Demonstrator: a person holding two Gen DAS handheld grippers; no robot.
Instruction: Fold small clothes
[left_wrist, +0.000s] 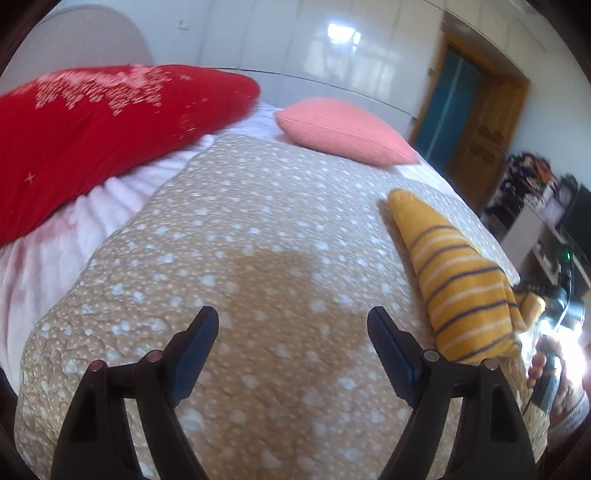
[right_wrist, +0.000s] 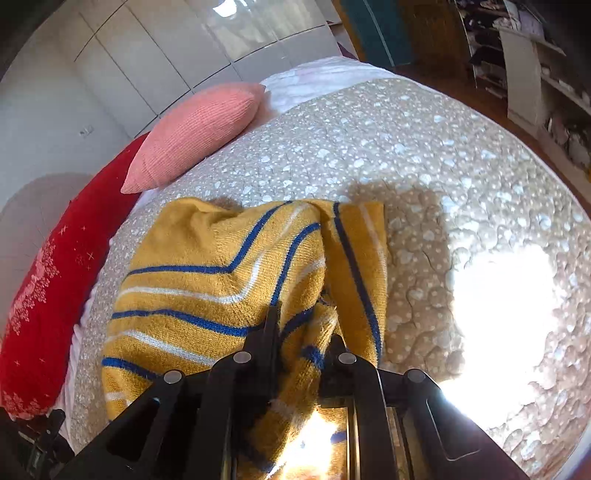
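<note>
One bed (left_wrist: 258, 229) carries two cushions, a red cushion (left_wrist: 103, 125) and a pink cushion (left_wrist: 343, 129), and one striped yellow garment (right_wrist: 221, 273) lying bunched near its edge. Right tongs (right_wrist: 306, 328) are clamped on the garment's near edge, left tongs (left_wrist: 291, 325) gape empty over the bedspread. To fold well, I judge the left should pinch a matching corner so the cloth lifts evenly.
</note>
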